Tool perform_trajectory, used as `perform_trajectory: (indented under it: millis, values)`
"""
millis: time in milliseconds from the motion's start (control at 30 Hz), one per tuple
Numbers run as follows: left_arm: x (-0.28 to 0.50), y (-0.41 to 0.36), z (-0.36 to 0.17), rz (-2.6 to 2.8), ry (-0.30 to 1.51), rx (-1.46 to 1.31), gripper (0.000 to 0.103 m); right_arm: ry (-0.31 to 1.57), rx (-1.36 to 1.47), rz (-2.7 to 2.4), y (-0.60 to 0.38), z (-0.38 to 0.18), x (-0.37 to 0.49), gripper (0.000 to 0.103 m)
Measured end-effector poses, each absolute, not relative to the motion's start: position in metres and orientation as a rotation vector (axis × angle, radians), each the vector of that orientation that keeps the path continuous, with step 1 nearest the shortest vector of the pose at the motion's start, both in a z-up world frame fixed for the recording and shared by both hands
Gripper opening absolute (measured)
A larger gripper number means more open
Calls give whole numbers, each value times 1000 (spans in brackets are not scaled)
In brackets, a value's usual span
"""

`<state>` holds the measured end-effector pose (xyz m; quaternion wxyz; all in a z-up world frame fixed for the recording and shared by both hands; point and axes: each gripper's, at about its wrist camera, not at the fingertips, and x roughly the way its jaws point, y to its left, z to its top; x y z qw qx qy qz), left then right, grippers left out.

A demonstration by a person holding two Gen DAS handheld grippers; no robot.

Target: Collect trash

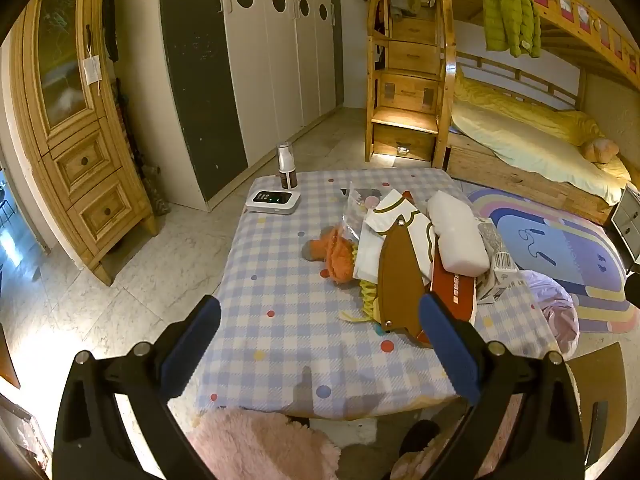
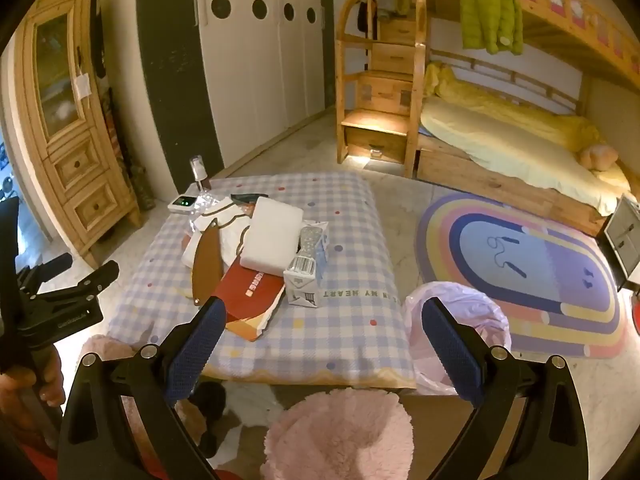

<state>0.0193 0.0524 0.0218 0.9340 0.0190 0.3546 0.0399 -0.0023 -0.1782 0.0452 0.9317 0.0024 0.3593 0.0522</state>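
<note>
Standing beside the blue-checked cloth-covered table (image 2: 352, 240), a pink-lined bin (image 2: 460, 320) is seen — contents cannot be told. Piled trash — white foam block (image 2: 272, 240), red card sleeve (image 2: 248, 292) — lies on it. Left gripper (image 1: 320, 320) and right gripper (image 2: 320, 320) are spread wide, empty.

From my left wrist view, the white pad (image 1: 456, 232) covered the far end of the red packet (image 1: 454, 294), and my right fingertip hid its near corner. The carton (image 1: 500, 276) was mostly tucked behind both. The orange plush toy (image 1: 336, 256) lay half under the white paper bag (image 1: 394, 216). Print on the red packet was too small to read. In my right wrist view, the pink bin bag (image 2: 452, 320) sat partly behind a fingertip; its inside stayed out of sight. The left gripper (image 2: 80, 276) was cropped, jaw gap unclear there.
</note>
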Motion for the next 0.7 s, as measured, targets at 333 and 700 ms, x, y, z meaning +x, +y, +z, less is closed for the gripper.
perform_trajectory:
  millis: [333,700]
  values:
    - [19,53,22,80,726,40,96,735,7,102,-178,45,-1,97]
    - [18,52,21,81,725,41,96,728,-1,106,-177,46,-3,97]
